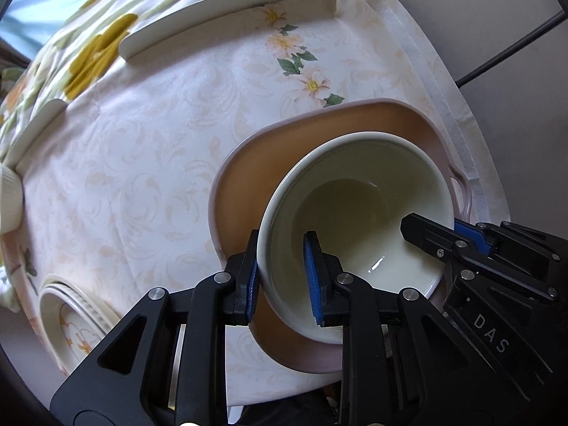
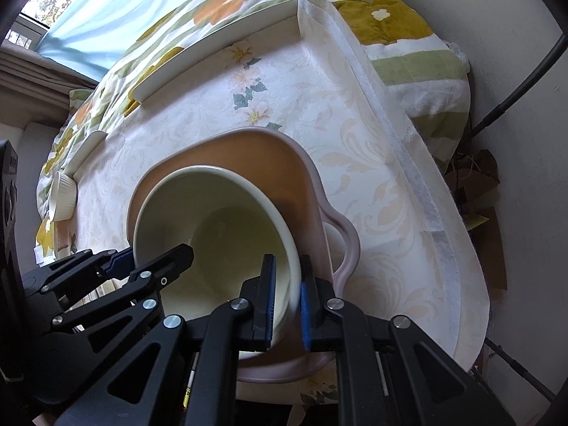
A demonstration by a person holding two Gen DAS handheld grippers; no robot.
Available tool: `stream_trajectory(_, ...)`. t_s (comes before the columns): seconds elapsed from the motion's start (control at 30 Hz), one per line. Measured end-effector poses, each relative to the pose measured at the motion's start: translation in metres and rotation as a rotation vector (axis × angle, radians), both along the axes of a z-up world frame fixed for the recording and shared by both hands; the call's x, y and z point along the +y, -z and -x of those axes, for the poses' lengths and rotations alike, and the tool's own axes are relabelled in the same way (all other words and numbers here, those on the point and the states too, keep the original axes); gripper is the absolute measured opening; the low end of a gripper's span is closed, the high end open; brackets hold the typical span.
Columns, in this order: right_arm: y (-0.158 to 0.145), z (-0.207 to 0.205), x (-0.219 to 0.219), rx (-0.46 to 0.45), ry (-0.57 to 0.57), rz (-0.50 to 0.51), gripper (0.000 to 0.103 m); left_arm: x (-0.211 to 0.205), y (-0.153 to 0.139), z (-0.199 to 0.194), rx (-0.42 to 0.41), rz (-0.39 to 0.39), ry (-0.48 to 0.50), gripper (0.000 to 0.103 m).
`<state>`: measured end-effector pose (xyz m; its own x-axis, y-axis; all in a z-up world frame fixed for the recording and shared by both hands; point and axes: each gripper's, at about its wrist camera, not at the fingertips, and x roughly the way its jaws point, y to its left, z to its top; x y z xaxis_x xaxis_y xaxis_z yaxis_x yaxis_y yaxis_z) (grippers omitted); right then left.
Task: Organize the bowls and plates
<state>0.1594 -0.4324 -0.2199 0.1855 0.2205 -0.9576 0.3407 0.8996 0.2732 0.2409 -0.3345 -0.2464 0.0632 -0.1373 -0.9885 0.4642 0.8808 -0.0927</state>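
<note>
Left gripper (image 1: pixel 284 277) clamps bowl (image 1: pixel 372 184) rim | right gripper (image 2: pixel 287 291) clamps opposite rim; over dish (image 1: pixel 241 163)

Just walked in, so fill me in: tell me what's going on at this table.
A person is sorting dishes with two handheld grippers. The left gripper and the right gripper are each clamped on opposite sides of the rim of a cream bowl, which sits in a pink handled dish on the floral tablecloth. A stack of patterned plates waits nearby.
</note>
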Motion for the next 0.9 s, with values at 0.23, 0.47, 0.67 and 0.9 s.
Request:
stream_trajectory(0.23,-0.005,0.002,-0.008,-0.011,0.043,-0.049,0.011,0.005,-0.009,-0.002,-0.032,-0.002,-0.014,0.020)
stream_trajectory(0.47,-0.013,0.002,-0.011,-0.029,0.043,-0.054,0.011,0.005,-0.017,0.004,-0.035,0.007,-0.025,0.020)
stream_trajectory(0.67,-0.043,0.006,-0.017,-0.100,0.024,-0.054,0.011,0.020,-0.053,0.008,-0.085,0.063,-0.061,0.020)
stream_trajectory(0.9,-0.113,-0.001,0.005,-0.346,-0.162,-0.047,0.011,0.087,-0.139,0.027,-0.370,0.245,-0.245,0.020)
